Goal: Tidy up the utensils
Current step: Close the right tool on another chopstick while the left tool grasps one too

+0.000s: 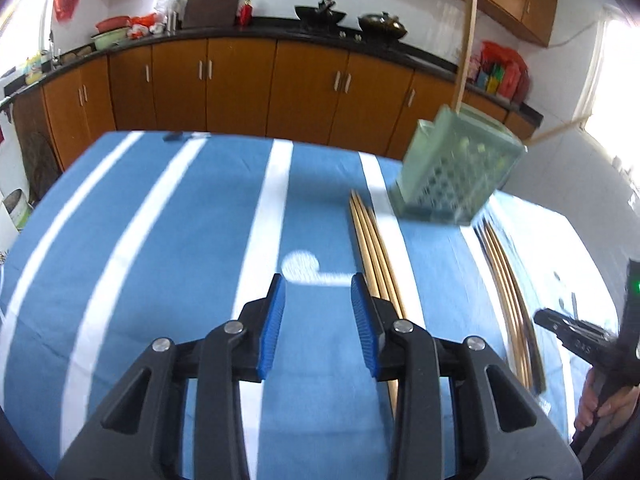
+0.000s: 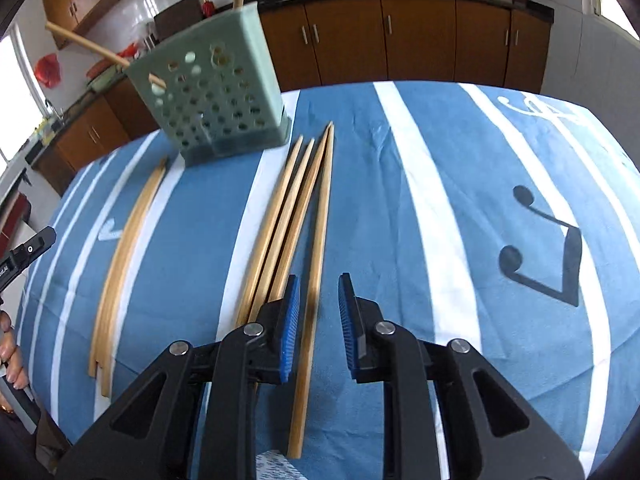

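Four chopsticks (image 2: 296, 216) lay at your right gripper's (image 2: 319, 316) twelve o'clock; both it and your left gripper (image 1: 318, 320) were spread, empty.

wooden chopsticks (image 2: 280, 224), matt plastic holder (image 2: 216, 92), cloth (image 2: 420, 200)

One pale green perforated holder (image 2: 216, 92) stands at the upper left of the right wrist frame, with two chopsticks (image 2: 86, 46) poking out of it. On the striped tabletop (image 2: 420, 208) lie two loose bunches: four chopsticks (image 2: 298, 208) fanned near the middle of the frame, and a tighter bunch (image 2: 128, 244) at the left, three or maybe four; they overlap too closely to count. Two grippers are out, the right gripper (image 2: 319, 314) and the left gripper (image 1: 318, 322). On the far counter sit two dark woks (image 1: 320, 14).
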`<action>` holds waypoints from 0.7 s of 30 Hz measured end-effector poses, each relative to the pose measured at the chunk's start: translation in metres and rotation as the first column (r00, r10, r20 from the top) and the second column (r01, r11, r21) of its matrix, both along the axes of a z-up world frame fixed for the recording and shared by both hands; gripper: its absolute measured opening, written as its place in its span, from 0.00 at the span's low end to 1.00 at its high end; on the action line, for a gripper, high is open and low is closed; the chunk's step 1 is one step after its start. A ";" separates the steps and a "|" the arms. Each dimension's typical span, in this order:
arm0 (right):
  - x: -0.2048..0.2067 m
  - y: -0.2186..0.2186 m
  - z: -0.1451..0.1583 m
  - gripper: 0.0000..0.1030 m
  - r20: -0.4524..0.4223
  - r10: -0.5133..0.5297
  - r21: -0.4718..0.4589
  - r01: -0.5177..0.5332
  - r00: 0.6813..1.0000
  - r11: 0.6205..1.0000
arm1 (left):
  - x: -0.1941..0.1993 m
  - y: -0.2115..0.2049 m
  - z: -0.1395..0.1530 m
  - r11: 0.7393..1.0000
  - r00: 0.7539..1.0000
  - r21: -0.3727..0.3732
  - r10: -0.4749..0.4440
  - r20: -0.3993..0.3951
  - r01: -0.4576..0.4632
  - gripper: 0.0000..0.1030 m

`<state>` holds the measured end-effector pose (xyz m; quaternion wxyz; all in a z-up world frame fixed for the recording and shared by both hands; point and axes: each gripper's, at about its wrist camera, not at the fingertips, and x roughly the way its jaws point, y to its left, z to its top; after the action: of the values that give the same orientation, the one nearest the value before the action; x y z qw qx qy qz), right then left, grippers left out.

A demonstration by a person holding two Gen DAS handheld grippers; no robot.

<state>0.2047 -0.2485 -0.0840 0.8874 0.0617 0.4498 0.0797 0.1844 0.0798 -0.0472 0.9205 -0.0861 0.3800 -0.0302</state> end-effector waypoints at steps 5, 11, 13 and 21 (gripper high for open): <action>0.000 0.004 -0.006 0.15 0.009 -0.001 -0.037 0.001 1.000 0.999 | -0.004 -0.014 -0.008 0.999 0.999 -0.007 -0.044 -0.026 0.044 0.33; 0.004 -0.013 -0.010 0.07 0.026 -0.081 -0.066 0.082 0.996 0.994 | -0.002 -0.031 -0.018 0.996 0.994 -0.013 -0.085 -0.064 0.084 0.33; 0.006 -0.024 -0.011 0.07 0.023 -0.137 -0.060 0.138 0.990 0.989 | -0.001 -0.036 -0.023 0.995 0.992 -0.010 -0.099 -0.077 0.099 0.31; 0.004 -0.029 -0.014 0.07 0.030 -0.151 -0.074 0.153 0.988 0.985 | 0.001 -0.053 -0.038 0.990 0.982 0.014 -0.135 -0.131 0.138 0.17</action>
<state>0.2084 -0.2780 -0.0984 0.8980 0.0611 0.4356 -0.0048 0.1850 0.0265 -0.0854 0.8906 -0.0510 0.4443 -0.0831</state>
